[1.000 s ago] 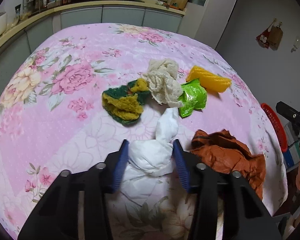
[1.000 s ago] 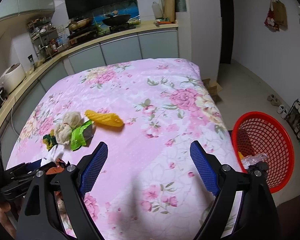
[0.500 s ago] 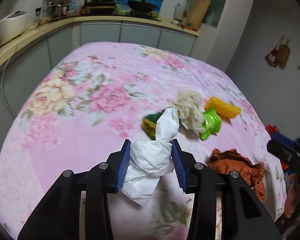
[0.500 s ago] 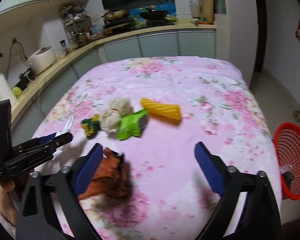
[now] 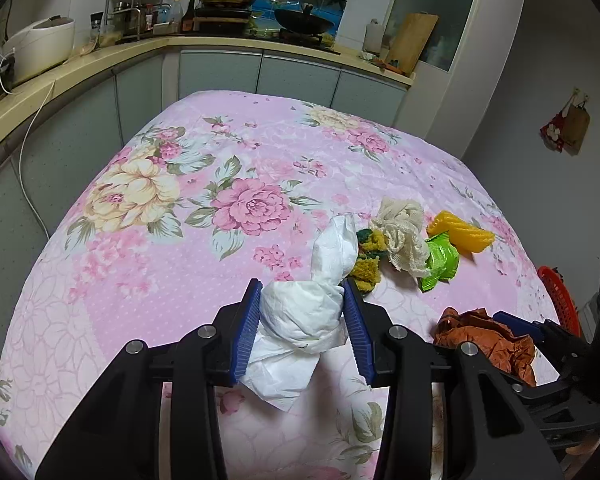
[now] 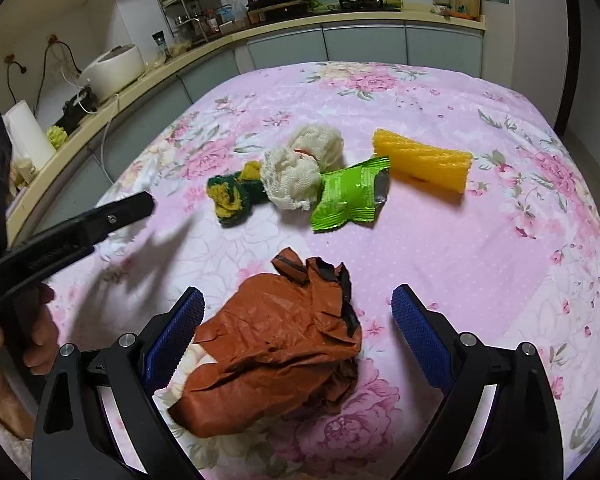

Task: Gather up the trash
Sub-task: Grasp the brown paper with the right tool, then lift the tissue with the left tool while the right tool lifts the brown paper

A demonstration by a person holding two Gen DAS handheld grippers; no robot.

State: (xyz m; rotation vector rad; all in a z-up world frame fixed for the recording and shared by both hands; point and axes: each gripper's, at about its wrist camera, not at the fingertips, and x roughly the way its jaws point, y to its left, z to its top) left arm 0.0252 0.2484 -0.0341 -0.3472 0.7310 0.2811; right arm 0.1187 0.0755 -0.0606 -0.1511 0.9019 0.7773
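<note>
White, soft and crumpled, the tissue wad (image 5: 300, 320) is sitting pinched between the ribbed blue pads (image 5: 247, 336) of the left gripper (image 5: 303, 330), lifted off the pink floral tablecloth (image 5: 160, 264) with a loose tail sticking up and another hanging below. That grip is looking shallow: the paper is compressible and could be slipping or tearing free on the way to the red basket (image 5: 556, 300), whose rim is showing past the table's far right edge. The right gripper (image 6: 296, 340) is hanging with its fingers spread wide on either side of the rust-brown crumpled bag (image 6: 276, 356), not yet touching it. This thin, crinkly film is likely springing back when squeezed, so a closing pinch may be catching only a fold and dragging the cloth beneath. Farther off a yellow-green scouring sponge (image 6: 232, 196), a cream mesh cloth ball (image 6: 300, 172), a glossy green foil wrapper (image 6: 348, 196) and a ridged yellow foam piece (image 6: 424, 164) are lying clustered, the first three touching one another.
</note>
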